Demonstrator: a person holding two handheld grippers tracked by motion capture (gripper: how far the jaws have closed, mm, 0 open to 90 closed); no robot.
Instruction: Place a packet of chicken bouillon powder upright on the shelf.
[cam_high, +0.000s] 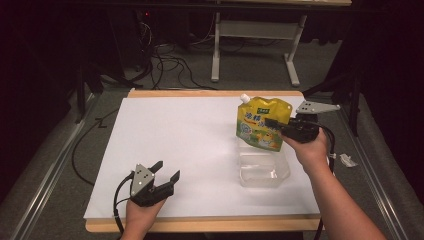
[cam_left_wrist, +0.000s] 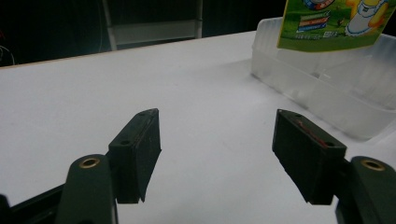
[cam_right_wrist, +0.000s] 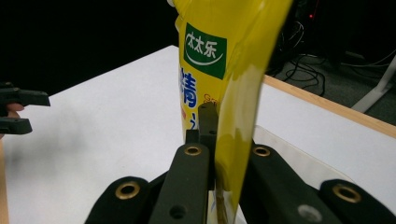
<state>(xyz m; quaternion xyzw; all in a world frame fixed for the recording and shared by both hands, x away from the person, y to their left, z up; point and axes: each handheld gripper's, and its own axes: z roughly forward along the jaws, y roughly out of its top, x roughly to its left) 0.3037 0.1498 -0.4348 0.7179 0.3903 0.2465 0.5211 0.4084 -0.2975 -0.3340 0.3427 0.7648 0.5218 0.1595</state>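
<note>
— Above the clear, shallow plastic tub near the right edge of the white table, where was the pouch?

— The yellow, glossy stand-up pouch with a white spout at its top corner hung in the air, its bottom edge just over the tub. The right gripper had its jaws pressed flat onto the pouch's side panel, pinching the film.

— How did it look to handle?

— Soft and slick, I judged: the film bowed around the jaws in the right gripper view, so the pouch could swing or slip. A grip high on the flat seam near the spout seemed safer than the bulging middle.

— And the other hand?

— The left gripper rested low near the table's front edge, jaws spread, nothing between them.
</note>
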